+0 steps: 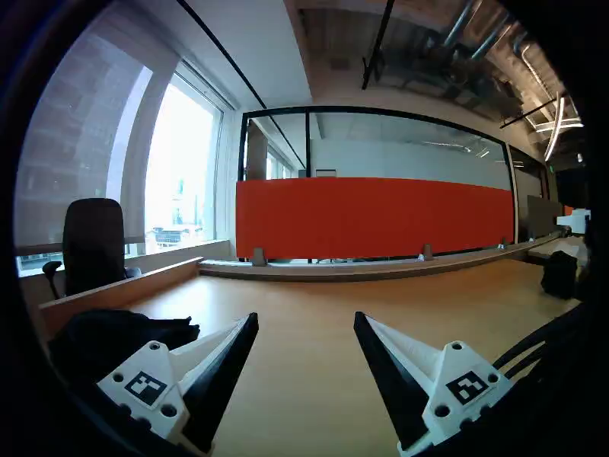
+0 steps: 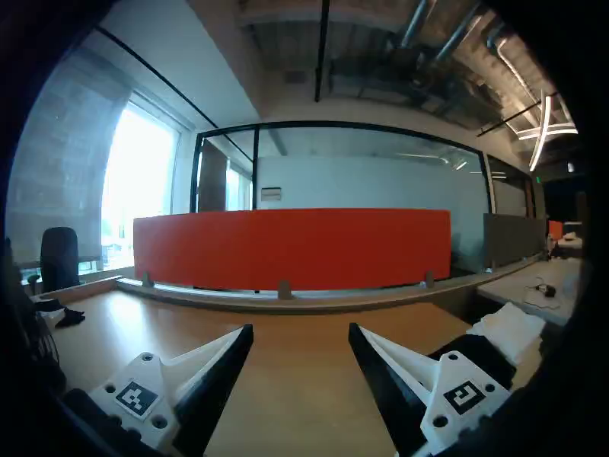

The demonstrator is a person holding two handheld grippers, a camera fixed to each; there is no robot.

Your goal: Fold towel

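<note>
Left gripper view: we are looking along the left tool (image 1: 304, 316), whose two fingers are standing wide apart, released and grasping nothing, with bare wood showing between them. The tool is hanging low over a pale wooden bench (image 1: 320, 365). A crumpled dark cloth (image 1: 114, 331) is lying on the bench just beside the finger on the left of the picture. Behind it a black office chair (image 1: 93, 244) is standing by a bright window (image 1: 179, 183). A long red partition (image 1: 373, 217) is running along the far edge of the bench, and a black bag (image 1: 559, 274) is sitting far off to the right. Right gripper view: we are seeing the right tool (image 2: 300, 327) likewise released, its fingers spread over the same bench with nothing between them. A white cloth (image 2: 510, 324), which looks to us like a folded towel, is lying at the right side, close behind the finger on that side; we cannot tell whether they are touching. The red partition is crossing the middle of the picture, and a small dark cloth (image 2: 68, 316) is lying far to the left near the chair.
</note>
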